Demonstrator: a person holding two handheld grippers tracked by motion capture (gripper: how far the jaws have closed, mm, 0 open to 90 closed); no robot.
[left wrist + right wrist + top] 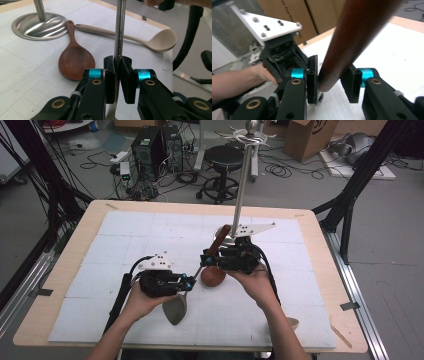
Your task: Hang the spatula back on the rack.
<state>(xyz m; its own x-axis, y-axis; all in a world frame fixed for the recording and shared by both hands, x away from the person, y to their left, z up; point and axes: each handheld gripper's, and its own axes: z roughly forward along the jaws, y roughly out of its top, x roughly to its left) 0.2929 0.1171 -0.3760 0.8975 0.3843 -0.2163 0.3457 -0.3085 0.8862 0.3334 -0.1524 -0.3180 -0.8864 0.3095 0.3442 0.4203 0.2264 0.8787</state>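
Observation:
A spatula with a grey metal head [175, 309], a thin metal shaft [119, 37] and a dark wooden handle [220, 240] slants up above the white mat. My left gripper [187, 281] [117, 67] is shut on the shaft, just above the head. My right gripper [205, 257] [329, 75] comes in from the right. Its jaws stand on either side of the lower end of the wooden handle [342, 50]. A thin gap shows at one pad [312, 80], so the jaws are open. A brown wooden spoon [213, 276] [75, 60] lies flat on the mat beneath them.
A metal stand rises from the mat on a tall pole [242, 185]; its round base [37, 23] sits by the spoon's handle. A beige ladle [160, 41] [292, 322] lies near the right forearm. The white mat [125, 240] covers the wooden table.

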